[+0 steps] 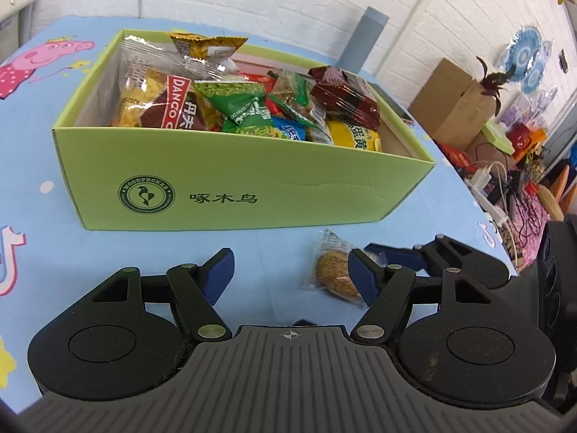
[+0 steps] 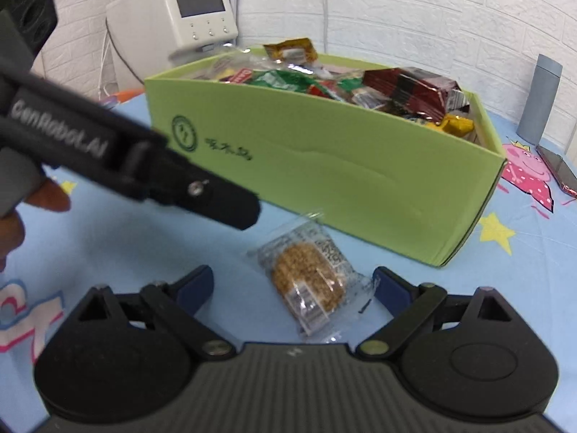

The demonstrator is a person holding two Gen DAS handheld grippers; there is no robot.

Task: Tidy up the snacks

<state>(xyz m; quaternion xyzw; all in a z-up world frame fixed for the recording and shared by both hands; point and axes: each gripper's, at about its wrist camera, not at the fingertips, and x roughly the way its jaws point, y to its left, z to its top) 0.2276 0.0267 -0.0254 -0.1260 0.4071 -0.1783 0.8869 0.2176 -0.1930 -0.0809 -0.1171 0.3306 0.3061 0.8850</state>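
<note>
Both pairs of fingers stand apart and hold nothing. On the right gripper (image 2: pixel 294 290) the blue pads straddle a clear-wrapped round cracker packet (image 2: pixel 310 281), which lies flat on the surface just in front of the long wall of the green box (image 2: pixel 324 166); whether either pad touches the wrapper I cannot tell. The left gripper (image 1: pixel 290 272) hovers beside it with the same packet near its right finger, and its black body crosses the right wrist view just above the packet.

That box is already piled high with snack packets (image 1: pixel 230 101), several rising above its rim, so this seems to be the last loose item on the blue cartoon cloth (image 1: pixel 54 216).

What could go wrong, as I judge it:
- The slick, crinkly wrapper may slide out if the fingers close only on its loose edge and not across the cracker.
- Pressing hard could crack the biscuit.
- The two grippers sit close together, so a lift could knock them.
- Dropped on the heap, the packet may slip back over the rim.
</note>
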